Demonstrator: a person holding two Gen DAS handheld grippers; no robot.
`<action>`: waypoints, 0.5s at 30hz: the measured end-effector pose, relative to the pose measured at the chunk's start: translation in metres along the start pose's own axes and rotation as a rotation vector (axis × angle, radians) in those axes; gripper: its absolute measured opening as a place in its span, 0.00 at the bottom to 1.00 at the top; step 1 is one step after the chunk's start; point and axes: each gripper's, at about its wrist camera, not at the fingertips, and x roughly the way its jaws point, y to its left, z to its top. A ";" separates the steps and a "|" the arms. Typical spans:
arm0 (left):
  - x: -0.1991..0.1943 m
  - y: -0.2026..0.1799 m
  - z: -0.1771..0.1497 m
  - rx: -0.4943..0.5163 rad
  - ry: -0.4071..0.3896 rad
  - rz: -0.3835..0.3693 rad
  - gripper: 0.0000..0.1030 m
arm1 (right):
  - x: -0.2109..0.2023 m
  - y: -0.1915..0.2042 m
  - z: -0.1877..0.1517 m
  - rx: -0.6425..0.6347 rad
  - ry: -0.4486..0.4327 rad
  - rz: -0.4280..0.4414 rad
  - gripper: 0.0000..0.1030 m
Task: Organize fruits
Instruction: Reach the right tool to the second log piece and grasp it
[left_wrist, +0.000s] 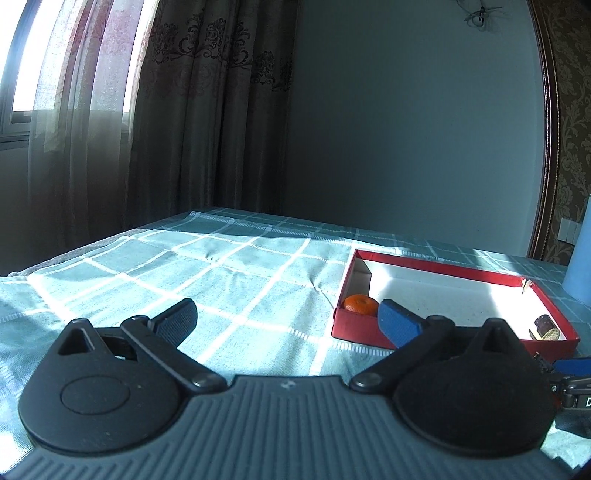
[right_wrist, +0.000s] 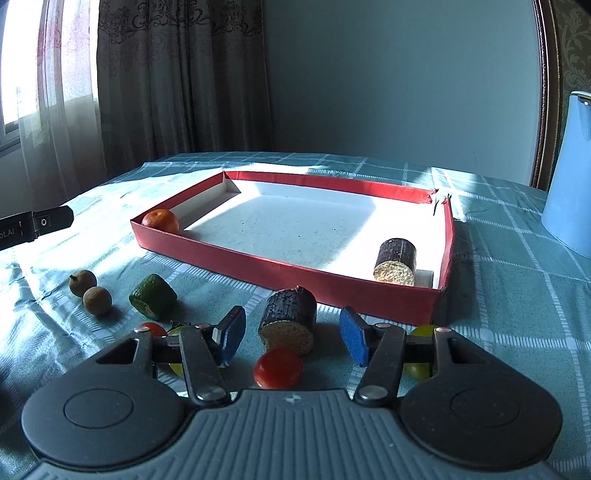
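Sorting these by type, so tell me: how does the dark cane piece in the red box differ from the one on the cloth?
The cane piece in the box lies in the red box's right near corner; the cane piece on the cloth lies between the open right gripper's fingers. Both lie sideways, dark-skinned, pale cut ends facing the camera.

Hidden or cut-off items, right wrist view unless noted:
- Yellow-green fruit (right_wrist: 419, 365), behind the right hand-held gripper (right_wrist: 291, 338) linkage on its right side; only slivers show.
- Small red fruit (right_wrist: 153, 328) and a yellowish one (right_wrist: 176, 363), behind its left finger; kind unclear.
- Pale blue container (right_wrist: 570, 173), far right of it, cut by the frame edge.
- Left wrist view: red box (left_wrist: 354, 321), near wall partly covered by the left hand-held gripper's (left_wrist: 288, 321) blue pad.
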 end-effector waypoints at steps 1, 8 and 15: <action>0.000 0.000 0.000 0.000 0.003 0.000 1.00 | 0.003 0.000 0.000 0.003 0.015 0.005 0.47; 0.004 0.001 0.000 -0.006 0.024 0.004 1.00 | 0.006 0.000 0.000 0.003 0.024 0.016 0.33; 0.004 0.001 -0.001 -0.006 0.029 0.004 1.00 | -0.010 -0.002 0.002 0.017 -0.073 0.020 0.33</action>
